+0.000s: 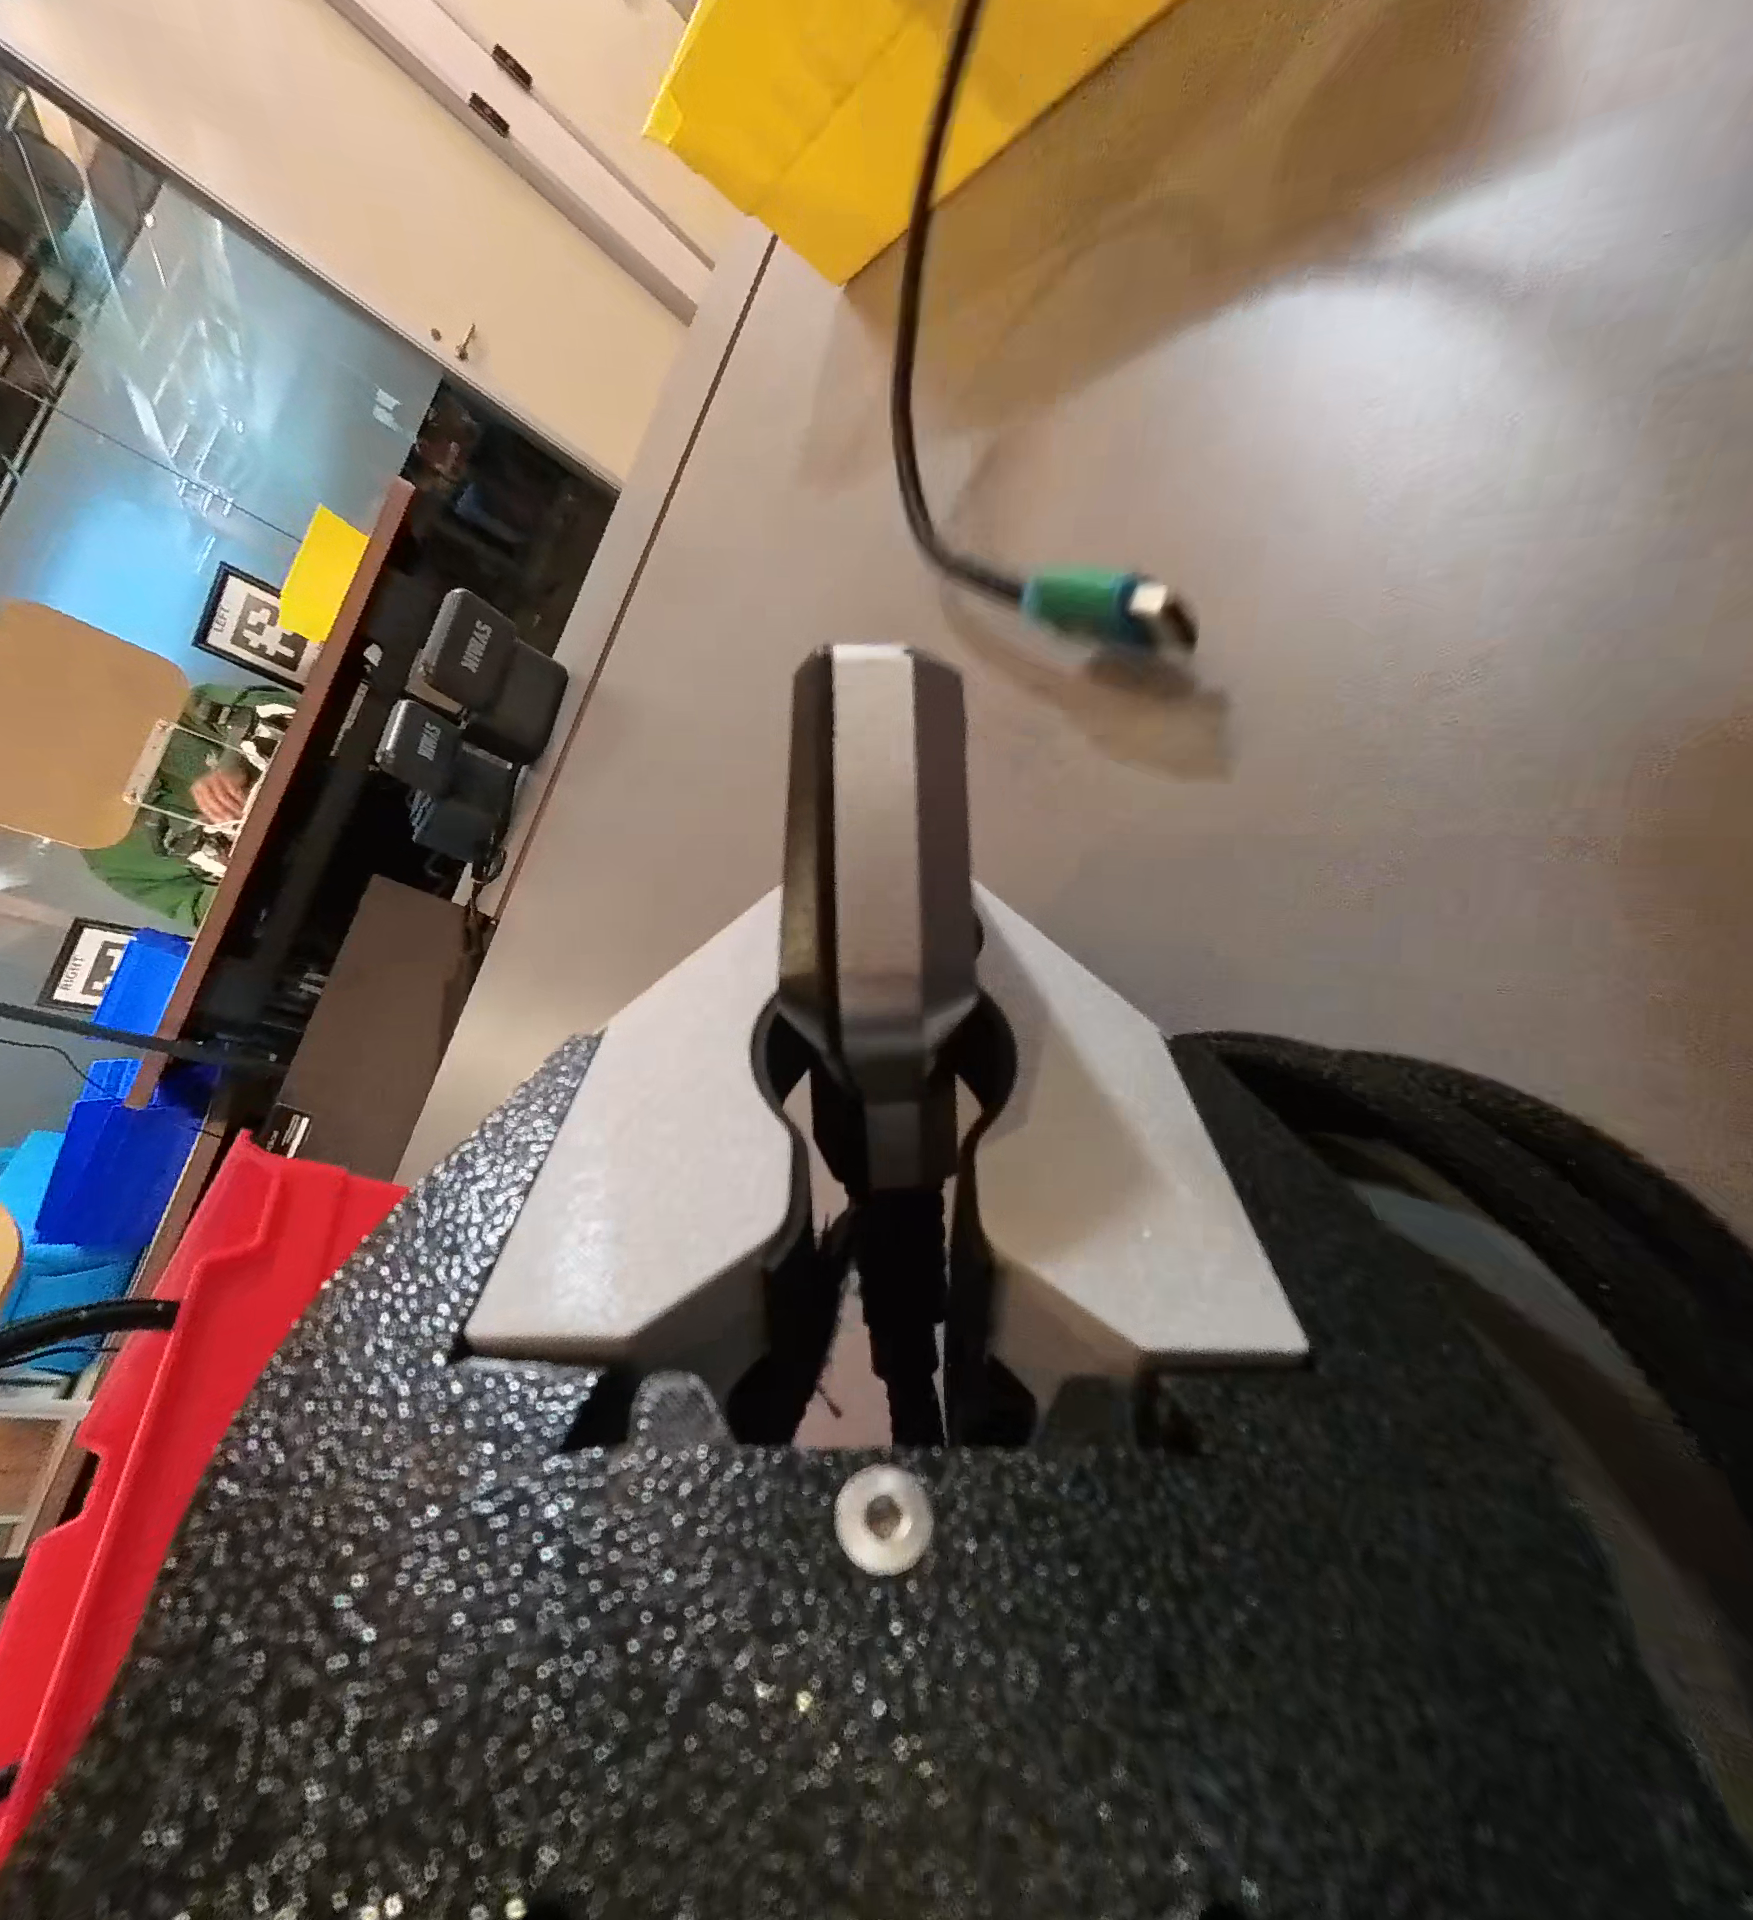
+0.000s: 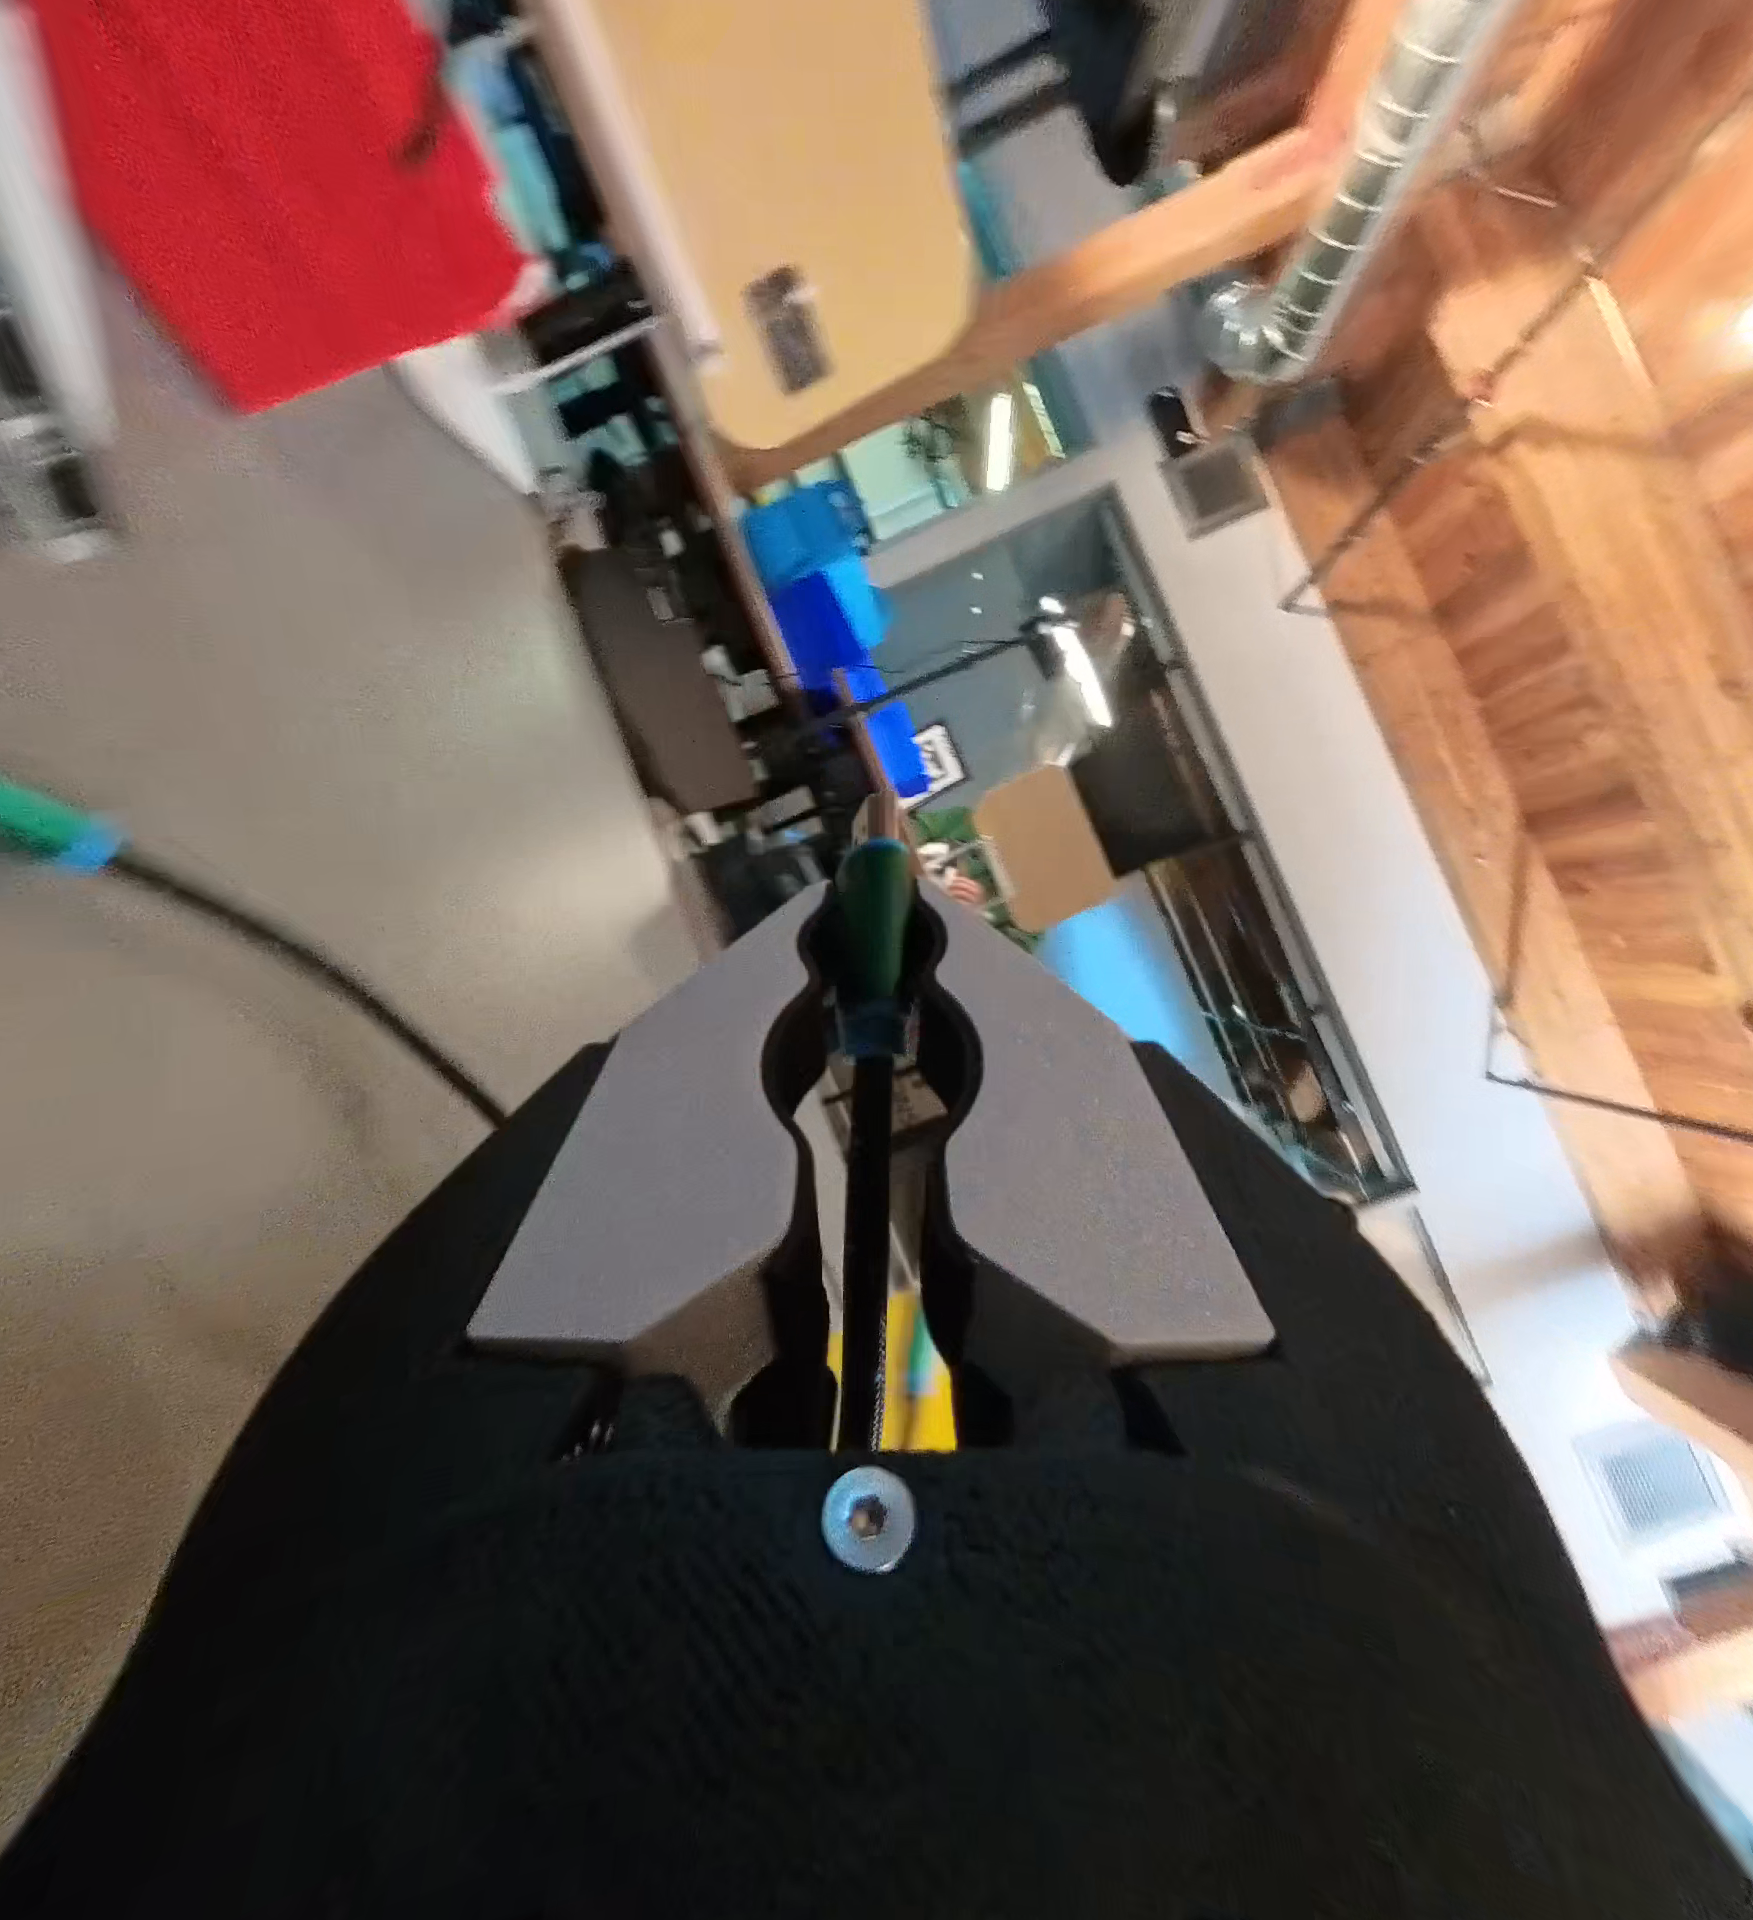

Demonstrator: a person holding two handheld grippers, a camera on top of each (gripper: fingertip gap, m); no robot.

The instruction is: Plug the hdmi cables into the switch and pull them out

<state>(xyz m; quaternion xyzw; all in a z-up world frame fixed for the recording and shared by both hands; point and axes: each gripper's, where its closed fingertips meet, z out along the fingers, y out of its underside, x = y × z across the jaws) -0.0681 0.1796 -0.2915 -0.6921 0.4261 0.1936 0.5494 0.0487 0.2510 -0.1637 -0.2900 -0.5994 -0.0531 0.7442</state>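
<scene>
In the left wrist view my left gripper point(image 1: 877, 935) is shut on the HDMI switch point(image 1: 877, 790), a slim black and silver box seen edge-on, standing out past the grey fingers point(image 1: 664, 1143). A loose HDMI plug point(image 1: 1111, 613), green with a blue band and metal tip, lies on the grey table point(image 1: 1371, 468) ahead and to the right, its black cable running toward the far edge. In the right wrist view my right gripper point(image 2: 877, 914) is shut on a green HDMI plug point(image 2: 877, 904), metal tip pointing forward, cable trailing back between the fingers. The loose plug point(image 2: 10, 810) lies far left.
A yellow bin point(image 1: 820, 114) stands at the table's far side. A red bin point(image 1: 176, 1403) is close on the left and also shows in the right wrist view point(image 2: 259, 177). Black boxes point(image 1: 477, 675) and blue bins point(image 1: 113, 1122) sit beyond the table edge.
</scene>
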